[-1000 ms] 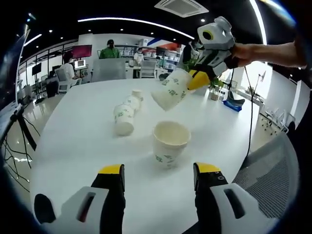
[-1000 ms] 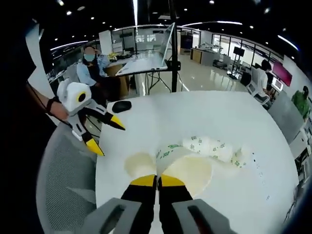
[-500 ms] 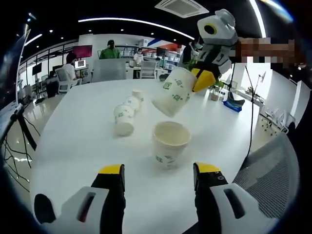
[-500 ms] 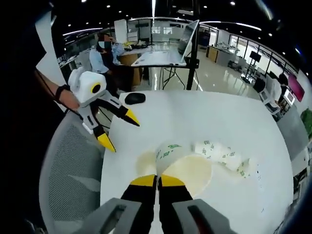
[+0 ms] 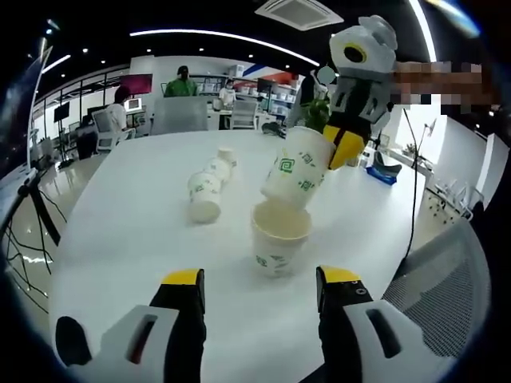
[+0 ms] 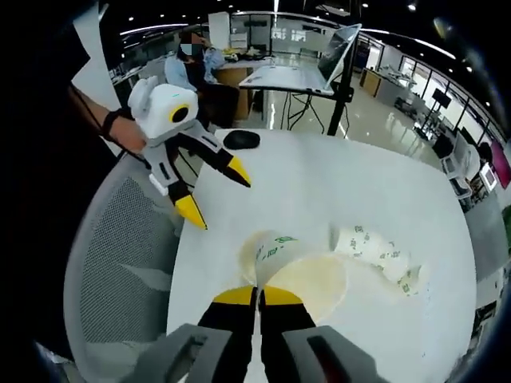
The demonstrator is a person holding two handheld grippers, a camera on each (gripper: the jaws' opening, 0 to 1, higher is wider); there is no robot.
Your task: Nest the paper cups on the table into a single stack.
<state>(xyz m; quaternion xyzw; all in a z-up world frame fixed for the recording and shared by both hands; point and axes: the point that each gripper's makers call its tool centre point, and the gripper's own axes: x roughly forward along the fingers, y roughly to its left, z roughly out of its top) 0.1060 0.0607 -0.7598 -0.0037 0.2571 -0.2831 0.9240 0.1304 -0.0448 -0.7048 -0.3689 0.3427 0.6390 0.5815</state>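
My right gripper pinches the held white paper cup with green print just above the upright white paper cup, ready to nest; my left gripper waits wide, holding nothing.

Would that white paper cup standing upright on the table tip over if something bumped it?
Probably. The upright white paper cup with green print looks empty and thin-walled, so likely light. It tapers to a narrow base, so a bump could topple it; the lying stack of paper cups suggests it would then roll.

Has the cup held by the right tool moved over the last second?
Yes. The held cup has swung upright and down toward the standing cup, its base now at that rim.
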